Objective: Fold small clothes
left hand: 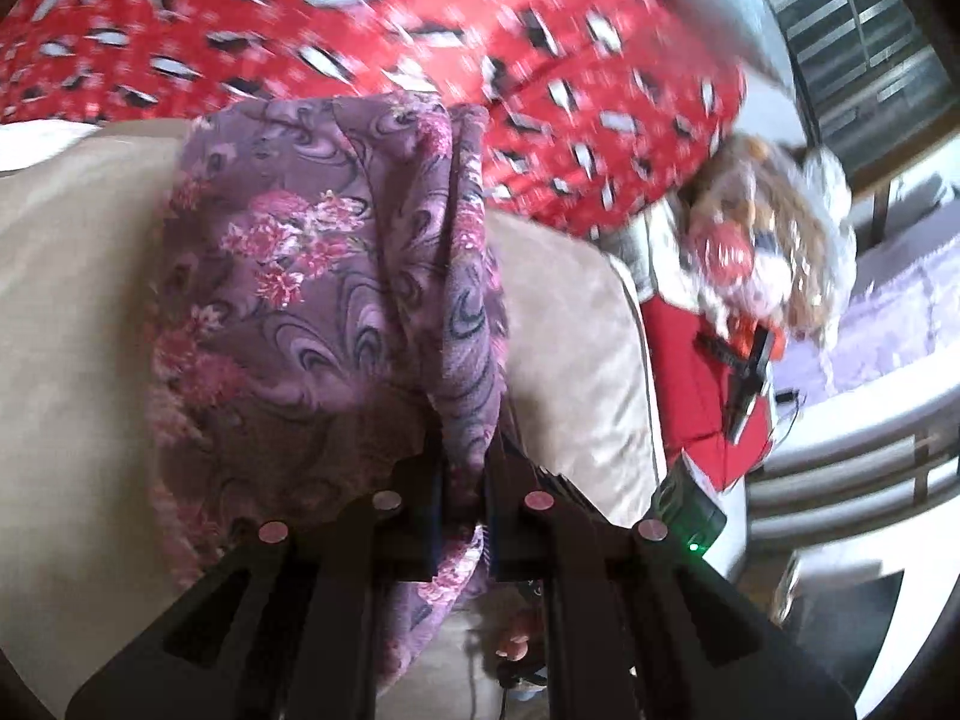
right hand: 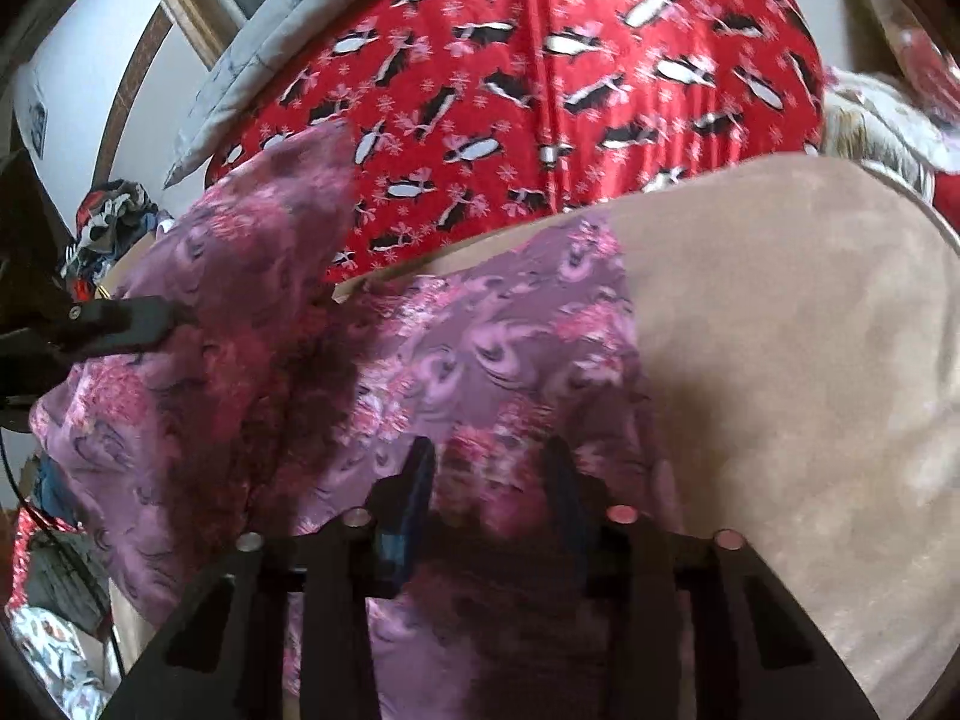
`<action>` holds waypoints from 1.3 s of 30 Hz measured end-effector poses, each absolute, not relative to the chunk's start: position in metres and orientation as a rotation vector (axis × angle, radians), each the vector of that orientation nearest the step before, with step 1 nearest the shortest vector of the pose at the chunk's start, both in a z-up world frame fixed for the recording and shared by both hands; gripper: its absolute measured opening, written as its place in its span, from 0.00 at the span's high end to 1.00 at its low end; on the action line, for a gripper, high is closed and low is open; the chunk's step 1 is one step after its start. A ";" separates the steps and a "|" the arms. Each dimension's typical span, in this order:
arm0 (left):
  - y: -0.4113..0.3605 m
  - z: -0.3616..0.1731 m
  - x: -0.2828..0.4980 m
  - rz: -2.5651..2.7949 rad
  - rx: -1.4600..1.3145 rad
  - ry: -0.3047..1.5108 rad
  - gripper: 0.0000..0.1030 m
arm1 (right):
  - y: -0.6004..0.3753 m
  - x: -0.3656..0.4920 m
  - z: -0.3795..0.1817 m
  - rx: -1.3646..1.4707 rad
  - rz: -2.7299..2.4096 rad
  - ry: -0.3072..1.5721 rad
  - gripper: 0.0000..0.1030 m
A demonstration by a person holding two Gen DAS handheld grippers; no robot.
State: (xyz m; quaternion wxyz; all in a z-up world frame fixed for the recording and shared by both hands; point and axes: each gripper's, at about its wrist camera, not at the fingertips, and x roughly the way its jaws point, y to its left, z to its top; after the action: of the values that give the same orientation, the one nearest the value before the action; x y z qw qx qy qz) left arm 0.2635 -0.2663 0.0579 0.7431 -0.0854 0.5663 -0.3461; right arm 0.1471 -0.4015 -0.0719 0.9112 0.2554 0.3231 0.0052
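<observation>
A purple floral cloth [left hand: 288,300] lies partly on a beige cushion [left hand: 78,312]. My left gripper [left hand: 463,456] is shut on a bunched edge of the cloth and lifts it, so a fold hangs over the flat part. In the right wrist view the same cloth [right hand: 510,360] spreads over the beige cushion [right hand: 810,360]. My right gripper [right hand: 489,468] is open, its fingers resting on or just above the flat cloth. The left gripper [right hand: 174,318] shows at the left of that view, pinching the raised corner.
A red penguin-print fabric [right hand: 540,90] lies behind the cushion, also seen in the left wrist view [left hand: 360,42]. A grey pillow [right hand: 252,60] sits behind it. A heap of clothes [right hand: 114,222] is far left. A stuffed toy [left hand: 762,228] and a red item [left hand: 696,384] lie right.
</observation>
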 end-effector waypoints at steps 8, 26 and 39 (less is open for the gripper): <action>-0.309 -0.012 0.269 -0.731 -0.176 1.404 0.92 | -0.438 0.127 -0.108 0.741 0.064 0.614 0.79; -0.162 -0.006 0.291 -0.562 -0.322 1.271 0.81 | -0.452 0.143 -0.081 0.961 0.099 0.632 0.45; -0.188 -0.010 0.273 -0.565 -0.108 1.241 0.57 | -0.429 0.153 -0.039 0.478 -0.035 0.746 0.93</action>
State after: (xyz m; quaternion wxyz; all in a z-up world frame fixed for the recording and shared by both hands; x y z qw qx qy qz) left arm 0.2728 -0.1877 -0.0103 0.7752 -0.0497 0.5732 -0.2609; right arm 0.1534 -0.4290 -0.0388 0.9033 0.2311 0.3611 -0.0167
